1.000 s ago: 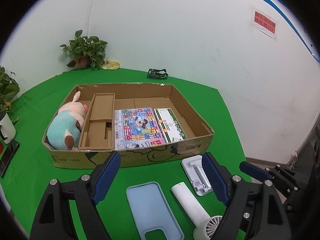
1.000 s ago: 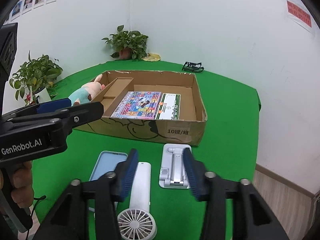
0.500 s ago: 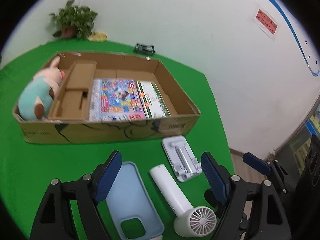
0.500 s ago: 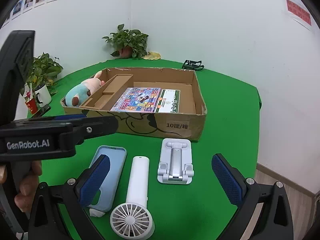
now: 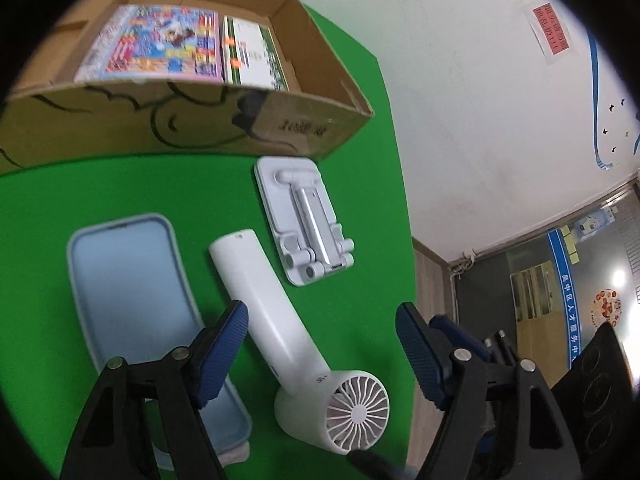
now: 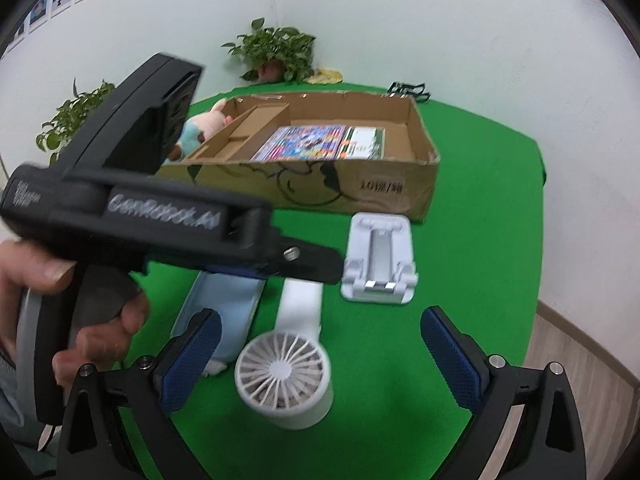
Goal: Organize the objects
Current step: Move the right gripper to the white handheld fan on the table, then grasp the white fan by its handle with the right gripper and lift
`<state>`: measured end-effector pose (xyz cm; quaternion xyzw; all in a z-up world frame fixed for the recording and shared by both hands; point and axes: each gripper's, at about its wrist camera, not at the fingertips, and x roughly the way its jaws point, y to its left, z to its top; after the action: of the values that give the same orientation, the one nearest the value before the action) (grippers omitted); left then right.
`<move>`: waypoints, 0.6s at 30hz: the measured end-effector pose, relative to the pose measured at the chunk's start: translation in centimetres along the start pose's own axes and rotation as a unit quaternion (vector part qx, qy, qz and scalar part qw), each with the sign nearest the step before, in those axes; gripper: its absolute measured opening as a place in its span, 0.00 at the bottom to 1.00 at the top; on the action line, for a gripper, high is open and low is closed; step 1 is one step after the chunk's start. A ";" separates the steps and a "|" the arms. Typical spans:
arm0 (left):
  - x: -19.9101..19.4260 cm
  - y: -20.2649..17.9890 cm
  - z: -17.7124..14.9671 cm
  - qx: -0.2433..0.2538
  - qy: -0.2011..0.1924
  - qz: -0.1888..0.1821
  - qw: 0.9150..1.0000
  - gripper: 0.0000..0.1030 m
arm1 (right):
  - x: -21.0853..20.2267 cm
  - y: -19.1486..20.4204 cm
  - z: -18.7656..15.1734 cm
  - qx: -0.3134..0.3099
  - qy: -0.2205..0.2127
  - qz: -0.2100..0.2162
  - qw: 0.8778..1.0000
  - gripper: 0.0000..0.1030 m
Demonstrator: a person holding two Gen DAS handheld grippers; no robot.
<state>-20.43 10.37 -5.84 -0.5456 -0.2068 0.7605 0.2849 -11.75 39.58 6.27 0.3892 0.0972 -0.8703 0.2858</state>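
The left gripper stands spread low in its frame, its jaws closing around the handle of the white handheld fan without pressing it yet; one pad sits just beside the handle, the other well clear of it. The right gripper is wide apart at the bottom of its own view and narrowing slightly, with the fan's round head between the pads, untouched. The fan lies flat on the green worktop, the blue phone case just to its left and the white folding phone stand to its upper right, below the cardboard box (already holding printed boxes). The likely trouble is that both grippers aim at one fan: they could collide, or the left pad nearest the case could catch its rim and drag it. The smooth rounded handle may also roll or slip from an off-centre pinch.
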 end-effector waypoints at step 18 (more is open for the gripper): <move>2.9 0.7 -0.4 -0.017 0.040 0.060 0.997 0.35 | 2.4 0.6 -2.3 -0.001 0.046 0.059 0.997 0.52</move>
<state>-20.95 11.75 -8.49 -0.5914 -0.1750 0.7504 0.2378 -11.28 38.95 2.97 0.4337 0.0883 -0.8328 0.3324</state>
